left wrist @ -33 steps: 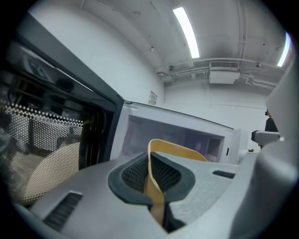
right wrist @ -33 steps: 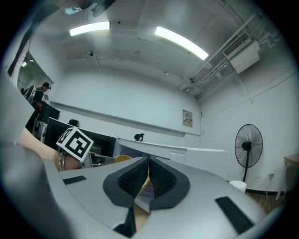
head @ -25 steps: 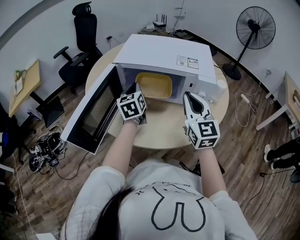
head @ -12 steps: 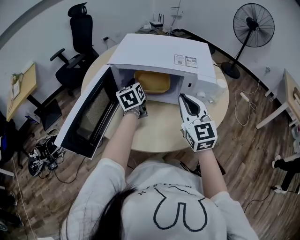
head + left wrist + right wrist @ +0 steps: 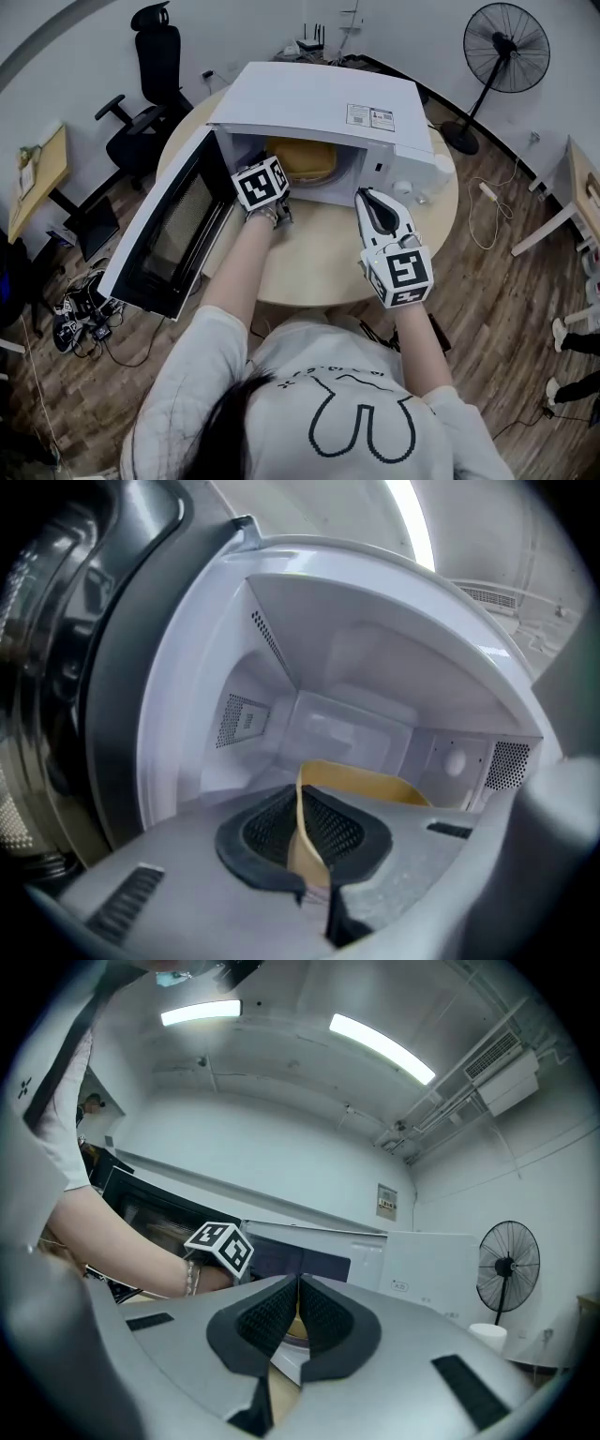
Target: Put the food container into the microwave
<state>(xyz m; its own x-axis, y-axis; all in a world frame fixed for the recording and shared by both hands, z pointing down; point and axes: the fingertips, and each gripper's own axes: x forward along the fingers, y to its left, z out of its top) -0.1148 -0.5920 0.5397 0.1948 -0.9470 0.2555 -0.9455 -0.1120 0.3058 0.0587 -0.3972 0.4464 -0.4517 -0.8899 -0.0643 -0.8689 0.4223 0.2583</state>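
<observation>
The yellow food container (image 5: 300, 159) lies inside the white microwave (image 5: 319, 98), whose door (image 5: 173, 230) hangs open to the left. My left gripper (image 5: 277, 174) reaches into the cavity mouth. In the left gripper view it (image 5: 300, 803) is shut on the container's near rim (image 5: 361, 782), a thin yellow edge pinched between the pads. My right gripper (image 5: 367, 195) hovers over the round table (image 5: 319, 258) in front of the microwave's control side. In the right gripper view its jaws (image 5: 298, 1290) are shut with nothing held.
A standing fan (image 5: 506, 47) is at the back right and an office chair (image 5: 150, 75) at the back left. A small white cup (image 5: 488, 1336) stands on the table right of the microwave. Cables lie on the wooden floor at left.
My left gripper has pushed forward toward the microwave cavity, carrying the yellow container deeper inside. The right gripper has stayed about where it was.
</observation>
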